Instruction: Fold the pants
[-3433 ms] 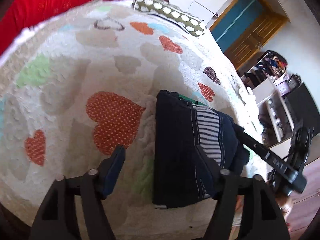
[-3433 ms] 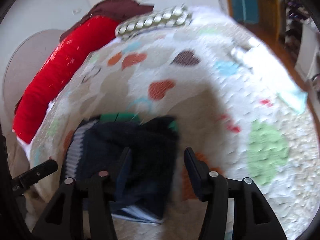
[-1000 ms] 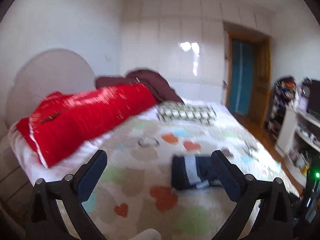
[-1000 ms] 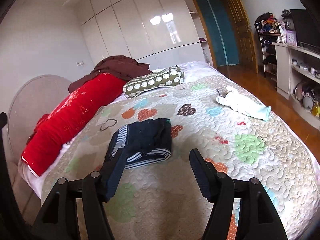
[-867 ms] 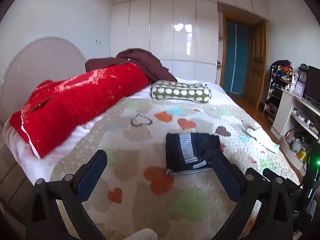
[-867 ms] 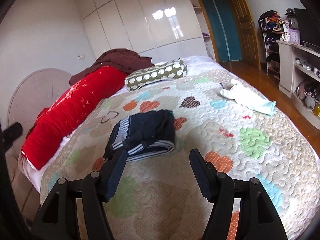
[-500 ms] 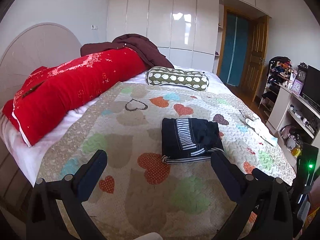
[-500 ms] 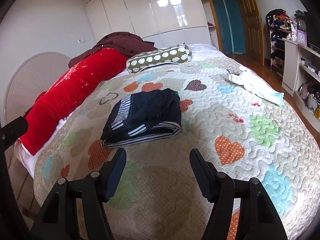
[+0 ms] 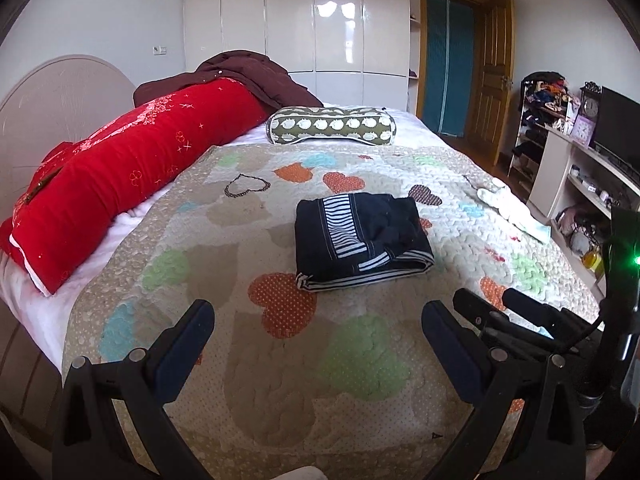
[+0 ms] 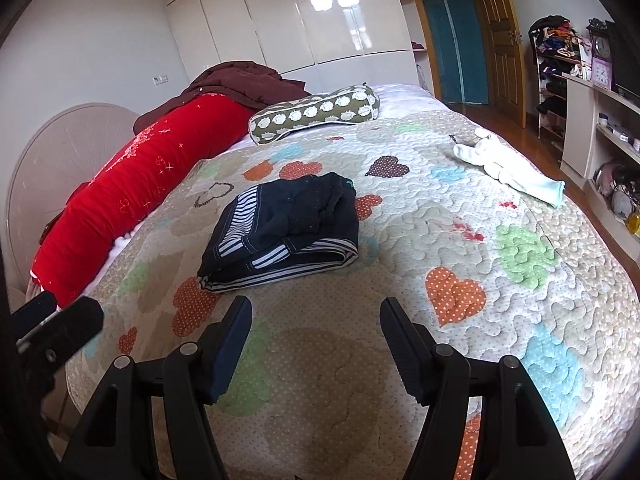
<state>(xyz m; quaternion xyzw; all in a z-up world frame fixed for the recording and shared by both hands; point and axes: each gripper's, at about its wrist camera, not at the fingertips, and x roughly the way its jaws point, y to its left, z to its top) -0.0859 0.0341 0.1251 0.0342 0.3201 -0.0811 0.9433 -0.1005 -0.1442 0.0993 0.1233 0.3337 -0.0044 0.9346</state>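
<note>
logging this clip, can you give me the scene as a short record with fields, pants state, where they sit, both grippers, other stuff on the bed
pants: dark pants with striped trim, folded into a compact stack
location: lying on the heart-patterned quilt, near the middle of the bed
left gripper: open, empty, held back from the pants
right gripper: open, empty, held back from the pants
contact: neither gripper touches the pants
other items: red bolster along the quilt's left edge, green patterned pillow beyond the pants, white cloth to their right
</note>
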